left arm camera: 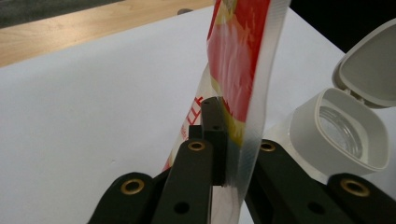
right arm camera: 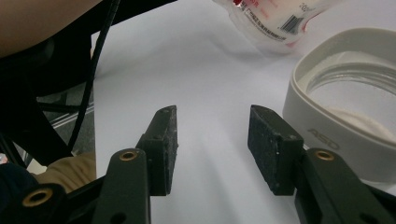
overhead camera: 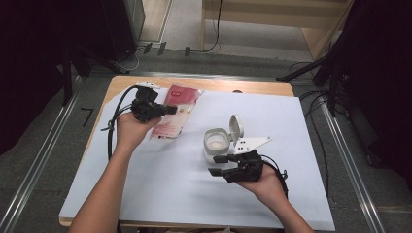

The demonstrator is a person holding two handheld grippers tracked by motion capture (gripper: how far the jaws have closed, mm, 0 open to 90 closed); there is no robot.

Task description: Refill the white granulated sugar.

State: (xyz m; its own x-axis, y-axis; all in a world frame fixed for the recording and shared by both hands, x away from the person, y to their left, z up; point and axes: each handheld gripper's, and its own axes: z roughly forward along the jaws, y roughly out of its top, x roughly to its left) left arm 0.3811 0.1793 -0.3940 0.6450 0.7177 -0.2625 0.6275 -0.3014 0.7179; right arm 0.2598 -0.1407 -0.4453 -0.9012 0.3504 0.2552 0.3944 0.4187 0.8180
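Note:
A red and clear plastic pouch (overhead camera: pixel 171 121) lies at the back left of the white sheet (overhead camera: pixel 170 189). My left gripper (overhead camera: pixel 170 110) is shut on the pouch's edge. In the left gripper view the pouch (left arm camera: pixel 243 60) stands upright between the jaws of my left gripper (left arm camera: pixel 229 144). A glass jar with a white collar (overhead camera: pixel 216 143) stands mid-table, and its flip lid (overhead camera: pixel 235 127) is swung up. My right gripper (overhead camera: pixel 214 165) hovers just in front of the jar, open, with nothing between its jaws. In the right gripper view the jar (right arm camera: pixel 345 116) is to the right of my right gripper (right arm camera: pixel 212 135), apart from it.
The white sheet covers most of a wooden table (overhead camera: pixel 126 82), whose bare wood shows along the back edge. Black cables (overhead camera: pixel 114 121) trail from both grippers. Metal floor rails (overhead camera: pixel 43 160) run along both sides of the table.

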